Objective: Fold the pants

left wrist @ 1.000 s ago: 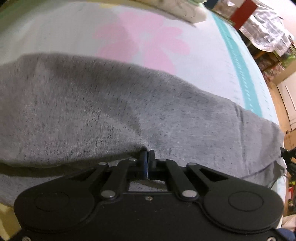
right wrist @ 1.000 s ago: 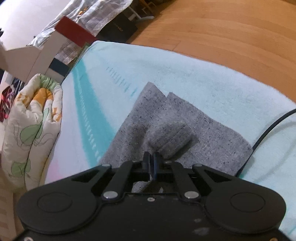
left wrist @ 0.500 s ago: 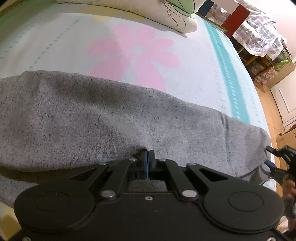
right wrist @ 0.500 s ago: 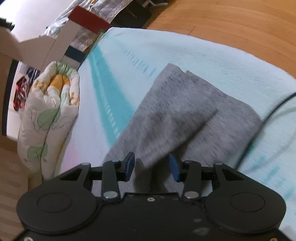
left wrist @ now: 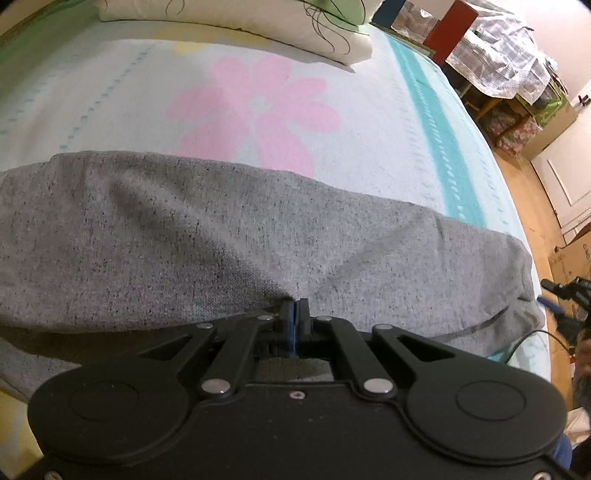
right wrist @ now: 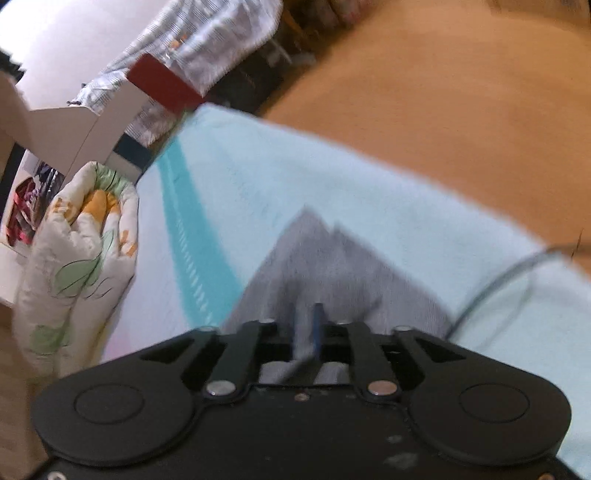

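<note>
Grey speckled pants (left wrist: 258,240) lie across the light blue bed sheet (left wrist: 110,92) with its pink flower. My left gripper (left wrist: 293,310) is shut on a pinch of the near edge of the pants, and the cloth puckers toward its tips. In the right wrist view the folded end of the pants (right wrist: 332,266) lies flat near the bed's corner. My right gripper (right wrist: 304,317) hovers over it; the jaws are closing with a narrow gap left. The picture is blurred, and the cloth lies beneath the fingers, not pinched by them.
A white leaf-print pillow (left wrist: 258,18) sits at the far edge of the bed. A rolled flowered quilt (right wrist: 81,258) lies to the left. A thin black cable (right wrist: 498,284) crosses the sheet right of the pants. Wooden floor (right wrist: 443,110), boxes and clutter lie beyond the bed.
The right gripper let go of the pant end, which dropped flat; its jaws opened wide, then narrowed again. The left gripper kept its grip and rose slightly.
</note>
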Motion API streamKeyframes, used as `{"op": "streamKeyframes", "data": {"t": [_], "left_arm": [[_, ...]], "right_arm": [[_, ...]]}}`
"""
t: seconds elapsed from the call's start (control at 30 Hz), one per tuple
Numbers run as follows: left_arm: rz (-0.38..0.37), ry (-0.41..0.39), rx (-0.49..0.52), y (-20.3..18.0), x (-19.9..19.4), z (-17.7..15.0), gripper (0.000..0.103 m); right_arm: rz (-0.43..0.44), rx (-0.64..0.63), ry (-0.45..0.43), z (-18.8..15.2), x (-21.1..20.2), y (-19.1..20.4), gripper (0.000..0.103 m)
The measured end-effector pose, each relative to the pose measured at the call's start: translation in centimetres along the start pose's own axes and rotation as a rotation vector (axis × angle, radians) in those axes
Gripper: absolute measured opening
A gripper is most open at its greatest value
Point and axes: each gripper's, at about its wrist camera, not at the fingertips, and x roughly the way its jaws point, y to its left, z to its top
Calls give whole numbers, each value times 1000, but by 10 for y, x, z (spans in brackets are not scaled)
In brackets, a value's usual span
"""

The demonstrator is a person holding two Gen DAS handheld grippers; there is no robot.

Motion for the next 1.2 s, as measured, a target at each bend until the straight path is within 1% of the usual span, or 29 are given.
{"op": "streamKeyframes", "data": {"t": [0.03,0.1,0.17,0.2,0.23,0.3,0.4,0.47,0.5,0.53,0.6,0.63,0.7,0.77,0.8,0.9,1.0,1.1,1.2], "left_arm": [[-2,-1,-9,0,0,2,1],[-8,-2,-24,1,-1,5,1],[-11,-6,-26,1,-4,8,1],[-13,-12,-23,2,-5,8,1],[-13,-15,-19,1,-7,9,1],[-15,-16,-19,2,-8,10,1],[-18,-14,-18,4,-8,9,1],[-17,-13,-22,5,-7,9,1],[-17,-10,-22,5,-7,9,1],[-17,-8,-20,5,-6,9,1],[-11,-3,-8,3,-6,8,1],[-9,-1,2,2,-7,6,1],[-8,-2,19,-2,-10,4,1],[-3,-1,40,-4,-13,0,1],[0,4,49,-5,-13,-2,1],[17,38,70,-6,-10,-13,1],[35,89,74,-3,-1,-24,0],[82,134,73,2,12,-34,0],[117,173,42,10,27,-40,0]], "right_arm": [[17,6,27,-7,-1,-1,36],[56,17,102,-18,9,2,39],[59,24,172,-26,22,5,41],[61,21,186,-29,28,8,42],[64,17,188,-33,32,10,42],[77,31,166,-34,41,14,42],[99,110,139,-27,55,16,42],[72,147,98,-21,64,16,42],[55,160,61,-19,65,15,42],[40,167,52,-17,66,14,40],[16,180,11,-15,64,9,15],[14,164,1,-14,62,8,7],[2,94,-34,-16,49,13,6],[-31,-18,-68,-18,34,22,6],[-43,-53,-71,-19,27,25,6],[-78,-122,-56,-25,13,22,6],[-127,-185,-40,-32,9,16,6],[-163,-219,-36,-37,15,14,6],[-198,-254,-30,-41,23,13,6]]}}
